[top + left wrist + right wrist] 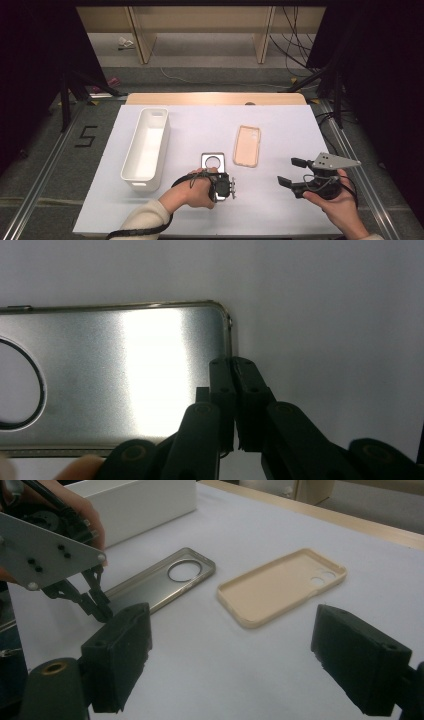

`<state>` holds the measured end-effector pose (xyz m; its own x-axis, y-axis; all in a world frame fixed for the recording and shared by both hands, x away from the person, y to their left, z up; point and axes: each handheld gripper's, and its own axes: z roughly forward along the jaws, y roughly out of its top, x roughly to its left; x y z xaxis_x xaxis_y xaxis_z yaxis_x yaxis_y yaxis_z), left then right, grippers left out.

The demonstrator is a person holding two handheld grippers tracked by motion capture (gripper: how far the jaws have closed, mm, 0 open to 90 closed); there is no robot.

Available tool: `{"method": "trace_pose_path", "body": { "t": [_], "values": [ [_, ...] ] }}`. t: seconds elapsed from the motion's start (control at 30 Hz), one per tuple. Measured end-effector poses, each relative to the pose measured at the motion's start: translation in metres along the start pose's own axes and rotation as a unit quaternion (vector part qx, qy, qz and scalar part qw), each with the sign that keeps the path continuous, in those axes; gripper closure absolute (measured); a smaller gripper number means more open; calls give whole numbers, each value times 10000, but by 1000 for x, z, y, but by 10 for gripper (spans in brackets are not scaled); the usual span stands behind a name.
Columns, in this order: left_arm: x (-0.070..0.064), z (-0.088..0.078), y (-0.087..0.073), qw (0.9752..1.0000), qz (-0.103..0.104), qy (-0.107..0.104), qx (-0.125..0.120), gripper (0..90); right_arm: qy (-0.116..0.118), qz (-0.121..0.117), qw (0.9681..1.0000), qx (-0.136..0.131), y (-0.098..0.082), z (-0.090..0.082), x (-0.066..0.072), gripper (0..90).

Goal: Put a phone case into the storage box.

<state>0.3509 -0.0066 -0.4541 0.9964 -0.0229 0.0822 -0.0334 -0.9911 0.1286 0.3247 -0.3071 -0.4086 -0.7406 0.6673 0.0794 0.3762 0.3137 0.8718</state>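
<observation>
A silver metal phone case [213, 161] with a round camera hole lies flat on the white table, its near end under my left gripper [219, 176]. In the left gripper view the jaws stand pressed together over the case's [125, 375] thin side rim near a corner. The right gripper view shows the left gripper's tips [102, 612] down on that case [165, 580]. A beige phone case [248, 145] lies hollow side up to its right. My right gripper [288, 171] hovers open to the right of both cases, nothing between its fingers [120, 650].
A long white bin [162, 145] stands empty at the left of the table [200, 125]. The table's wooden far edge [215, 98] runs behind the white sheet. Dark stands and cables flank the table on both sides.
</observation>
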Motion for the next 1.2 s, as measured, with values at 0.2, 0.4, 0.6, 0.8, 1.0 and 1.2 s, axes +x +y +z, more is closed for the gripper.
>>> {"method": "trace_pose_path", "body": {
  "t": [0.2,0.4,0.6,0.8,1.0,1.2],
  "values": [
    [-1,0,-1,10000,-58,-20,-18,881,-5,0,10000,-2,0,0,0,175],
    [-2,-1,-1,10000,22,41,29,886,1,2,10000,-11,0,0,0,175],
    [-4,-8,-2,9998,64,195,-35,887,-9,10,10000,-10,0,0,0,175],
    [-7,-13,-2,9992,163,354,-26,887,-23,29,10000,-2,0,0,0,177],
    [-13,-16,-5,9987,163,486,-46,888,-60,87,9999,26,1,4,-1,178],
    [-15,-19,-6,9985,166,517,-56,888,11,249,9997,27,8,20,0,183]
  ]
}}
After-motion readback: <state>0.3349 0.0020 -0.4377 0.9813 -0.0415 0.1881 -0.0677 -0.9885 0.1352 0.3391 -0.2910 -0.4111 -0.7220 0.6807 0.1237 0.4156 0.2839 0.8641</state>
